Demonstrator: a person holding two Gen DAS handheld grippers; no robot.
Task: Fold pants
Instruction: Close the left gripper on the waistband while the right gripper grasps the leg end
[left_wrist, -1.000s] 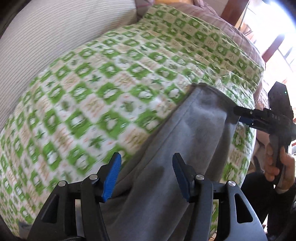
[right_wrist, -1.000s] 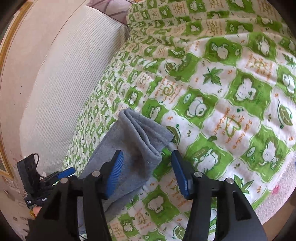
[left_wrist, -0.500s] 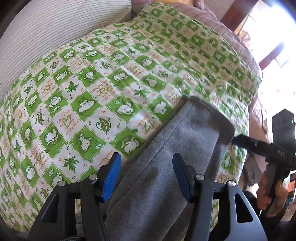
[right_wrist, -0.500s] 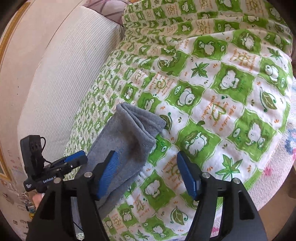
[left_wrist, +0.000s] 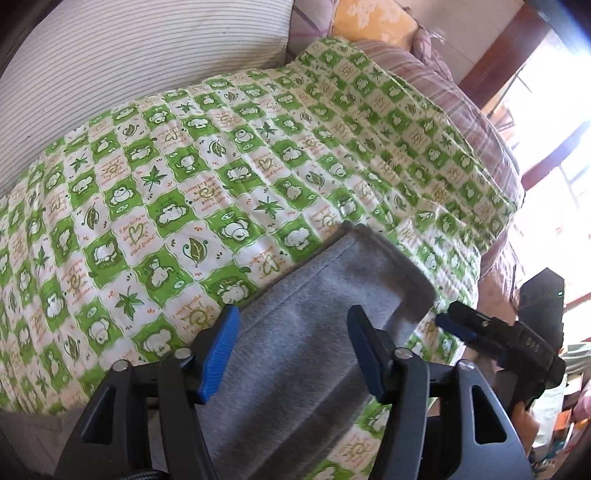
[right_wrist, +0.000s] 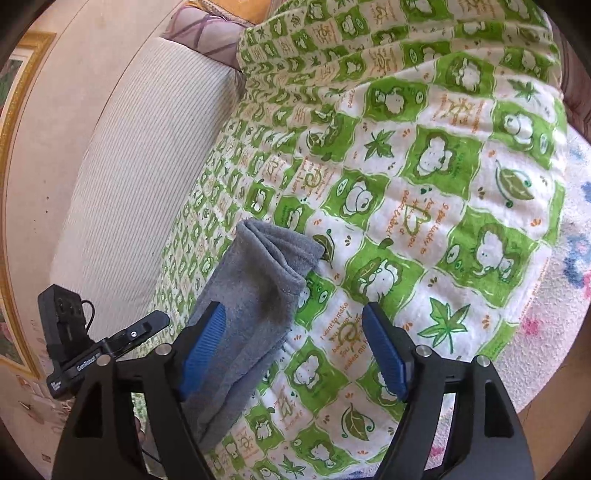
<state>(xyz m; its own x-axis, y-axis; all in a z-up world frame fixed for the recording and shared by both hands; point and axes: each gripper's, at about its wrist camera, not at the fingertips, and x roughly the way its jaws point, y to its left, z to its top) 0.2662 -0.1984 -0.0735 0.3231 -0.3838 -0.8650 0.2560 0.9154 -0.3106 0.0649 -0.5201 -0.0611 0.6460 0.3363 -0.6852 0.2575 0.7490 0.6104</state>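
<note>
Grey pants (left_wrist: 325, 295) lie folded into a narrow strip on a green-and-white checked quilt (left_wrist: 177, 192). My left gripper (left_wrist: 293, 350) hovers over the strip. Its jaws are opening and the blue pads (left_wrist: 221, 350) stand clear of the cloth on both sides. In the right wrist view the pants' (right_wrist: 258, 280) folded end points up the quilt (right_wrist: 424, 192). My right gripper (right_wrist: 293, 350) is opening too, its left pad over the strip's edge and its gap mostly over quilt. Each gripper shows in the other's view, the right gripper (left_wrist: 452, 326) beside the strip's end and the left gripper (right_wrist: 155, 323) at the far side.
A white striped cushion (left_wrist: 129, 66) runs along the quilt's far side, with a yellow pillow (left_wrist: 373, 18) and a pink plaid blanket (left_wrist: 461, 103) behind. A bright window (left_wrist: 554, 166) is at the right. A framed picture (right_wrist: 14, 129) hangs on the wall. A flowered rug (right_wrist: 554, 332) lies below the quilt's edge.
Both grippers have drawn back from the pants, so more quilt shows. The right jaws have widened clearly, the left a little. The pants lie still on the quilt.
</note>
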